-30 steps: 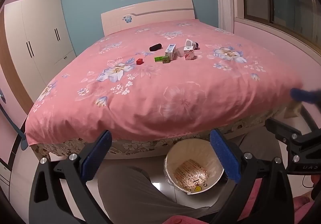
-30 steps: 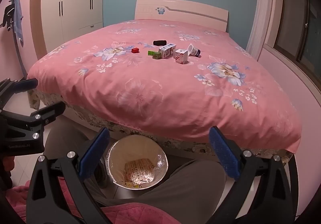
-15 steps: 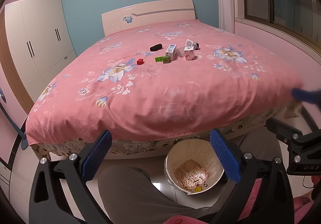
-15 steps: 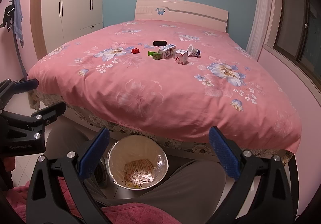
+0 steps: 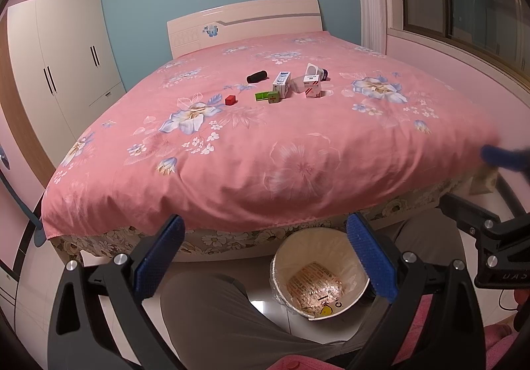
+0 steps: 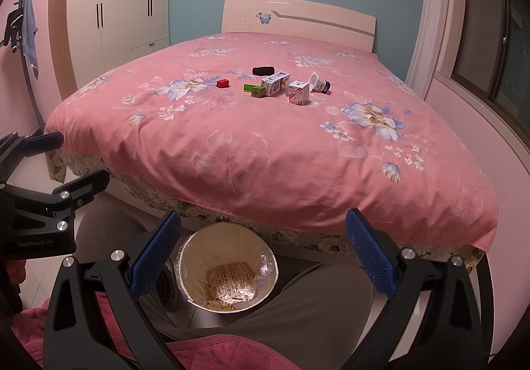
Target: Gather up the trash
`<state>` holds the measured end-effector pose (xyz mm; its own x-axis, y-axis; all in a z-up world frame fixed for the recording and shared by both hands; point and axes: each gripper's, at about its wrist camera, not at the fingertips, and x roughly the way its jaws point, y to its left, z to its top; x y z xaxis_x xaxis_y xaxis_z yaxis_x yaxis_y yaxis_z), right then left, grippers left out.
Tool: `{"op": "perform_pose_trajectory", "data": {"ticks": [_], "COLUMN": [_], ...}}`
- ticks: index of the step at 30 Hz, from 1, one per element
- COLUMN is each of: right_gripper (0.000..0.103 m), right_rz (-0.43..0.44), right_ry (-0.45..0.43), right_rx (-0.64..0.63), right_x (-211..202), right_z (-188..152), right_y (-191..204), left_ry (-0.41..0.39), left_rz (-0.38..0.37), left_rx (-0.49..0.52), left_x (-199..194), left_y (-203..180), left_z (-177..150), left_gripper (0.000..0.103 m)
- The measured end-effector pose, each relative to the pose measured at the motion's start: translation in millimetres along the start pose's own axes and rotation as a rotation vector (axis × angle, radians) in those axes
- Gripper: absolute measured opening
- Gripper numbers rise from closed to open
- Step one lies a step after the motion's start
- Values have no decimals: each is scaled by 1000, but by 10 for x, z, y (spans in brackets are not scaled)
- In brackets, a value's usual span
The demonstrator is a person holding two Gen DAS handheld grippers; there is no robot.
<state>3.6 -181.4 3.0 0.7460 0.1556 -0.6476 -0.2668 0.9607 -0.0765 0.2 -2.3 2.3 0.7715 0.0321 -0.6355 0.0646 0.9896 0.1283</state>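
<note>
Left gripper (image 5: 263, 257): jaws apart, empty, low past the bed's (image 5: 298, 151) foot edge. Bin (image 5: 319, 274) on the floor just below. Right gripper (image 6: 263, 255): jaws apart, empty. Trash (image 5: 281, 86) clusters mid-bed toward the headboard, well apart from both. No change from the earlier frames.

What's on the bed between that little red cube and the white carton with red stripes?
In the right wrist view, between the red cube and the striped carton lie a green box and a blue-and-white carton.
</note>
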Motion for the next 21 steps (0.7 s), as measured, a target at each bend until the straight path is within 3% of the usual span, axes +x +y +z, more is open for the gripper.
{"op": "perform_pose_trajectory", "data": {"ticks": [21], "right_gripper": [96], "right_rz": [1], "right_ry": [1], "right_rx": [2], "right_x": [0], "right_z": [0], "right_y": [1], "left_ry": [0], "left_rz": [1], "left_rx": [1], "left_x": [1], "left_y": [-3], "left_z": [-1], "left_gripper": [99]}}
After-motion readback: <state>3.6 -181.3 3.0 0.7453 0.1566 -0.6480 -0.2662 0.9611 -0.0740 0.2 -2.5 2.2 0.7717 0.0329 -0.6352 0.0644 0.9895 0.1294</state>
